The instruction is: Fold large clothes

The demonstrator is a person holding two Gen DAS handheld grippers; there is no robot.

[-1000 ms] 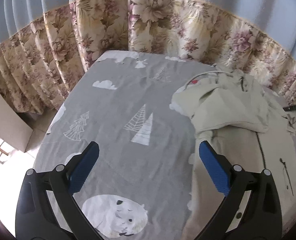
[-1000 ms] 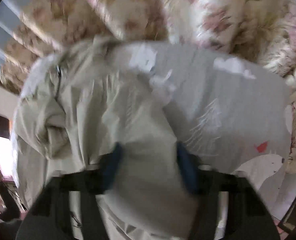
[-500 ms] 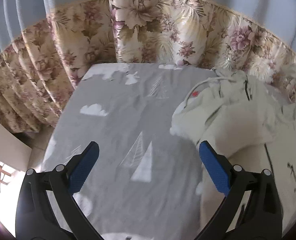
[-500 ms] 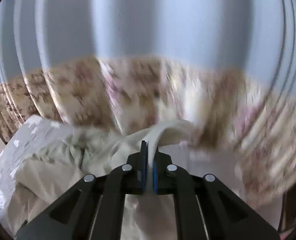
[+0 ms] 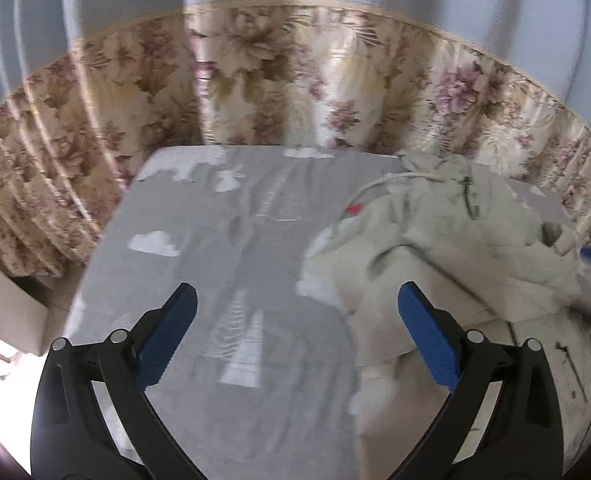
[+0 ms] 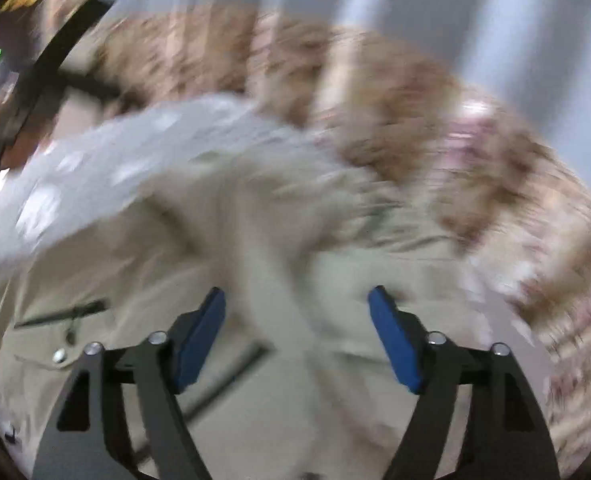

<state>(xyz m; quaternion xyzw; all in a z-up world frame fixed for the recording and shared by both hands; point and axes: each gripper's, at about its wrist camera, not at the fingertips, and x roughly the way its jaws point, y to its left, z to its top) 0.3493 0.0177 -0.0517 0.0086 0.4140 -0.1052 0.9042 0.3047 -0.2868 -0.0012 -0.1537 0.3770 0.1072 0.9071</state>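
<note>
- Grey sheet (image 5: 223, 264) with white cloud and tree prints covers the bed; its left half lies bare, with flowered curtains (image 5: 255, 80) hanging behind.
- Left claw (image 5: 295, 316) hovers over that bare part, jaws wide apart, nothing between them and no cloth touching its blue pads.
- Beige garment (image 5: 455, 248) lies rumpled on the right half of the bed, one layer thrown loosely over another, a dark zip and a pale cord showing near its far edge.
- Right claw (image 6: 297, 340) hangs above the same garment (image 6: 143, 264), which fills the blurred right wrist view. Its jaws have just been opening; a ridge of cloth runs up between the pads, but they do not seem to press on it.
- Folding looks barely begun, by my reading: the heap is bunched, no clean edge or flat panel shows, so spreading, smoothing and every proper fold are left to do.
</note>
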